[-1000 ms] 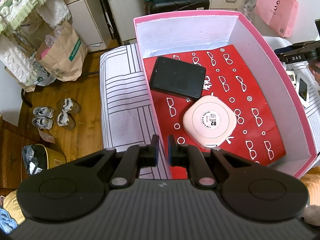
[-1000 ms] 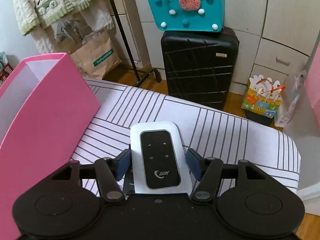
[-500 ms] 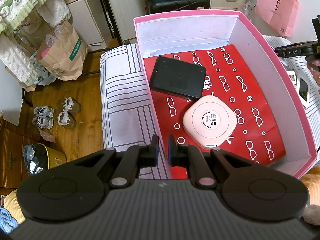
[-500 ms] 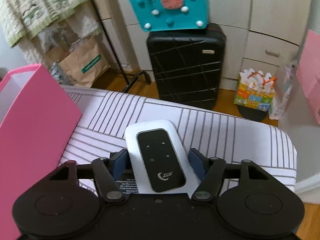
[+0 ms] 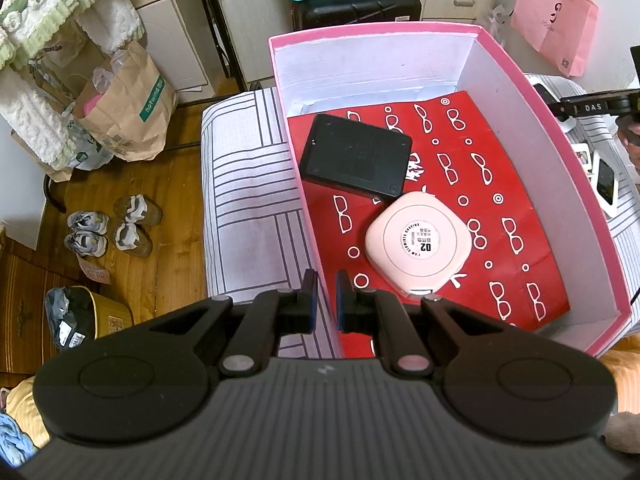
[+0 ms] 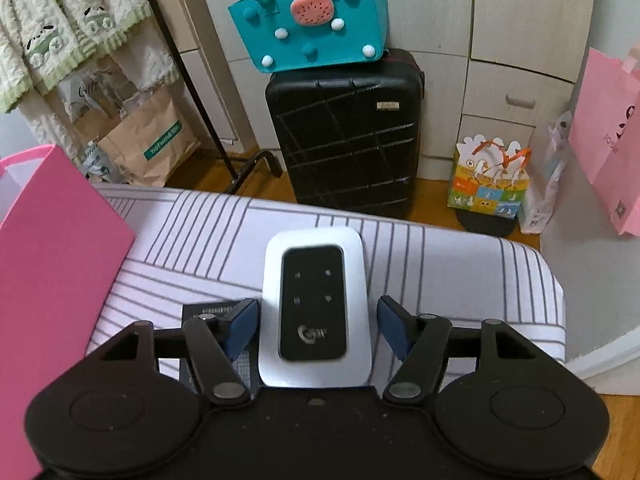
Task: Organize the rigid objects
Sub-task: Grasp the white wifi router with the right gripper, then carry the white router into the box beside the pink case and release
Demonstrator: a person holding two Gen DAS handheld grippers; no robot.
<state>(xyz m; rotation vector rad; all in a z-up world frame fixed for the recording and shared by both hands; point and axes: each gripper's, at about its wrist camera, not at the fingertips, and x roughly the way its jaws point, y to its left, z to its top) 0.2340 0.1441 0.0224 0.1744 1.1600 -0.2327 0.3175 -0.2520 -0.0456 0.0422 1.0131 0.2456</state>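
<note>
While my left claw (image 5: 325, 294) pinches the pink box (image 5: 576, 184) wall, my right claw (image 6: 318, 322) stands wide open around the white gadget (image 6: 314, 306), not squeezing it, on the striped bed (image 6: 460, 264).

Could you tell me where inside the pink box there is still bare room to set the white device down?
In the pink box, the red paper lies bare along the right wall. The left-centre is crowded by the black case and the pink case.

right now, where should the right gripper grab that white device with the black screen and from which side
Grip the white device across its two long edges, coming from its near short end. It lies flat on the striped surface, lengthwise between the right gripper's open jaws, which already flank its narrow width.
</note>
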